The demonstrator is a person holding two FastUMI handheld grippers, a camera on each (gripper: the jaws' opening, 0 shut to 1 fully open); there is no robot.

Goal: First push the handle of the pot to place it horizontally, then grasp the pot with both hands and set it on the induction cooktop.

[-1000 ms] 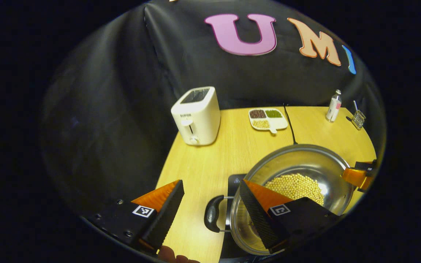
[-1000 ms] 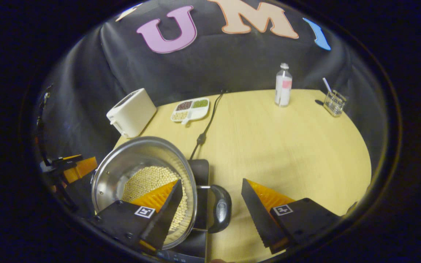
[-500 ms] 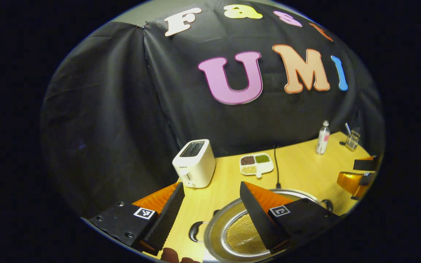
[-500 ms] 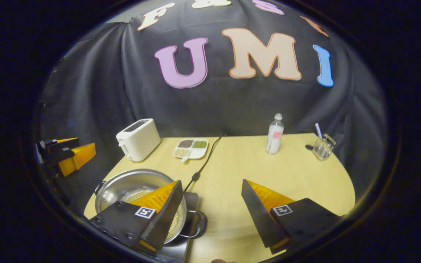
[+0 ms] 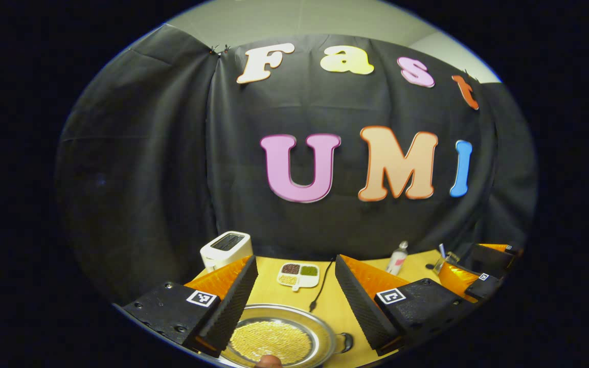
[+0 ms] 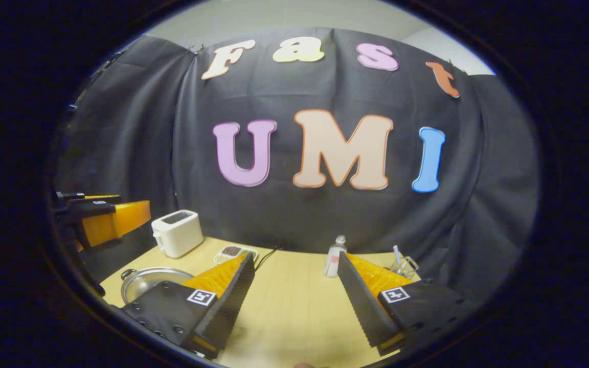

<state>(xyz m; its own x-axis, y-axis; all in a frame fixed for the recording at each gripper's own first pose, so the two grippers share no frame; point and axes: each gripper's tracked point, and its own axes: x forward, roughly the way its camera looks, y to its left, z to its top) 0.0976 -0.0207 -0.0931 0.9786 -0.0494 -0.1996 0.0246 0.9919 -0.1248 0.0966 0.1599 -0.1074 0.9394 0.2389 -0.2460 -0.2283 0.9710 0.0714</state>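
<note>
I hold both grippers up above the table, and neither has anything in it. The left gripper (image 5: 294, 301) has its fingers wide apart with only air between them, and the right gripper (image 6: 294, 299) is spread just as wide and also empty.

The pot (image 5: 279, 337) sits at the bottom centre of the left gripper view, directly under my left gripper, with pale yellow beans inside. One dark handle (image 5: 344, 341) sticks out at its right side. In the right gripper view the pot (image 6: 146, 281) is at the lower left of the frame. I cannot see the cooktop under it from this angle, so I cannot confirm the placing; I judge the task is probably finished or almost, because both grippers are free and the pot stands alone.

For room: the table (image 6: 294, 317) is mostly bare in the lower middle of the right gripper view. The toaster (image 6: 177, 232), a small divided dish (image 5: 298, 273), a cable (image 5: 320, 291), a bottle (image 6: 334, 256) and a glass holder (image 6: 404, 266) stand along the far edge, near the black cloth. The near table edge is not visible to me.
</note>
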